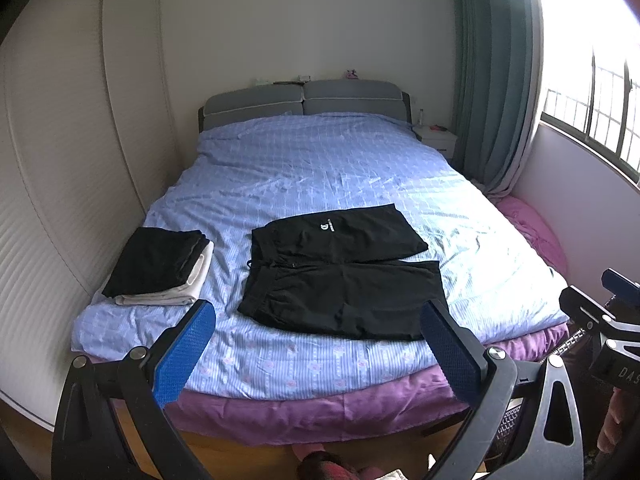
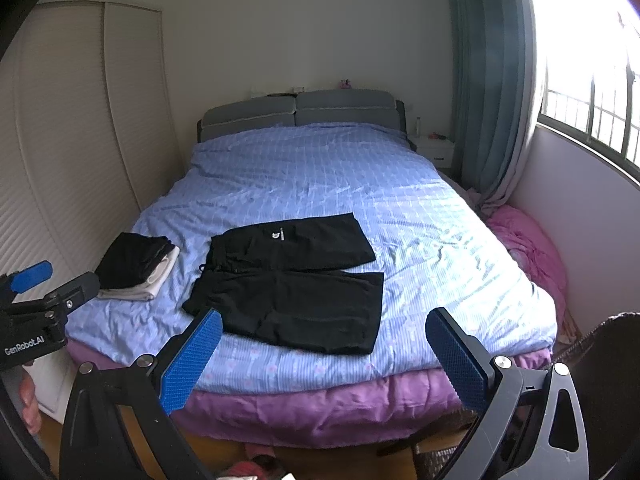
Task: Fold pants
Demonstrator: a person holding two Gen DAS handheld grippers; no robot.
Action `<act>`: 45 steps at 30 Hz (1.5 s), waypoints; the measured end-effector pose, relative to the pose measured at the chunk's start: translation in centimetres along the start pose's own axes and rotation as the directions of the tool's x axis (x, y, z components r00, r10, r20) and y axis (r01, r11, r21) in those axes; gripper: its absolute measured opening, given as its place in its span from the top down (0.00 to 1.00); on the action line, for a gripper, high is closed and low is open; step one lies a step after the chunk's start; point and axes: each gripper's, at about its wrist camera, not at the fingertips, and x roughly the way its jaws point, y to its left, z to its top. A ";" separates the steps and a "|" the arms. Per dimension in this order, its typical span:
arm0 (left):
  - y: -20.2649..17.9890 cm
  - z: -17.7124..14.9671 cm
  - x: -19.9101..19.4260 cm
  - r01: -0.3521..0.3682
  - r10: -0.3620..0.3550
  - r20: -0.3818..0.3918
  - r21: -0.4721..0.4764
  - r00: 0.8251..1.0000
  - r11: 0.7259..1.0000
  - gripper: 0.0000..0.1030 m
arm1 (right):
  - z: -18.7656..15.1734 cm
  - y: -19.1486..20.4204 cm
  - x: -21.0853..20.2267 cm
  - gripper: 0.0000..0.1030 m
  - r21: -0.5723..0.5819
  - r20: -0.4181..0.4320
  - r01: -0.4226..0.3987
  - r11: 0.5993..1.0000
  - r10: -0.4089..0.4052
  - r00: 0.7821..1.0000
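Black pants (image 1: 340, 276) lie spread flat on the blue bed cover, waistband to the left, legs to the right, a small white logo on the far leg. They also show in the right wrist view (image 2: 292, 284). My left gripper (image 1: 318, 320) is open and empty, held back from the foot of the bed, its fingers framing the near leg. My right gripper (image 2: 324, 328) is open and empty, also short of the bed, to the right of the left one. The left gripper shows at the left edge of the right wrist view (image 2: 52, 292).
A stack of folded clothes (image 1: 160, 268), black on white, sits left of the pants. The bed (image 1: 320, 176) has a purple sheet edge (image 1: 320, 408). A wardrobe (image 1: 72, 160) stands left; a nightstand (image 1: 436, 140), curtain and window are at the right.
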 end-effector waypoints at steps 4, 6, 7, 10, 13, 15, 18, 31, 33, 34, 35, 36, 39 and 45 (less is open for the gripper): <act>-0.1 0.3 0.1 -0.002 0.002 -0.003 0.009 1.000 1.000 0.00 | 0.0 0.0 0.0 0.00 0.000 0.007 0.002 1.000 -0.002 1.000; -0.1 0.5 0.3 -0.004 0.004 -0.003 0.015 1.000 1.000 0.00 | 0.0 0.0 -0.1 0.00 0.001 0.011 0.002 1.000 -0.002 1.000; -0.1 0.5 0.2 -0.006 0.006 -0.003 0.015 1.000 1.000 0.00 | 0.1 0.0 -0.1 0.00 0.001 0.012 0.002 1.000 -0.002 1.000; -0.2 0.7 0.2 -0.004 0.004 0.000 0.014 1.000 1.000 0.00 | 0.1 -0.3 -0.2 0.00 0.005 0.012 0.000 1.000 0.000 1.000; -0.4 0.6 0.2 -0.009 0.009 0.010 0.018 1.000 1.000 0.00 | 0.2 -0.5 -0.2 0.00 0.003 0.014 -0.001 1.000 0.001 1.000; -0.6 0.5 0.2 -0.011 0.010 0.012 0.019 1.000 1.000 0.00 | 0.4 -0.5 -0.2 0.00 0.002 0.017 0.000 1.000 0.000 1.000; -0.6 0.6 0.3 -0.016 0.016 0.013 0.021 1.000 1.000 0.00 | 0.6 -0.5 -0.1 0.00 0.000 0.019 0.001 1.000 -0.001 1.000; 0.0 0.8 0.5 -0.009 0.008 0.014 0.020 1.000 1.000 0.00 | 0.7 -0.2 -0.1 0.00 -0.009 0.026 0.013 1.000 -0.012 1.000; 0.1 0.8 0.5 -0.004 0.004 0.010 0.014 1.000 1.000 0.00 | 0.8 -0.1 -0.1 0.00 -0.010 0.024 0.010 1.000 -0.010 1.000; 0.3 0.8 0.5 -0.002 0.002 0.010 0.013 1.000 1.000 0.00 | 0.8 0.0 -0.1 0.00 -0.011 0.024 0.011 1.000 -0.010 1.000; 0.3 0.9 0.5 -0.002 0.002 0.009 0.011 1.000 1.000 0.00 | 0.8 0.0 -0.1 0.00 -0.012 0.024 0.012 1.000 -0.011 1.000; 0.5 0.9 0.5 -0.002 0.002 0.010 0.010 1.000 1.000 0.00 | 0.8 -0.1 -0.1 0.00 -0.011 0.023 0.010 1.000 -0.009 1.000; 0.6 0.9 0.5 -0.001 0.001 0.013 0.014 1.000 1.000 0.00 | 0.8 0.0 0.0 0.00 -0.011 0.023 0.010 1.000 -0.009 1.000; 0.5 0.8 0.5 -0.001 0.001 0.013 0.014 1.000 1.000 0.00 | 0.8 0.3 0.0 0.00 -0.019 0.020 0.008 1.000 -0.007 1.000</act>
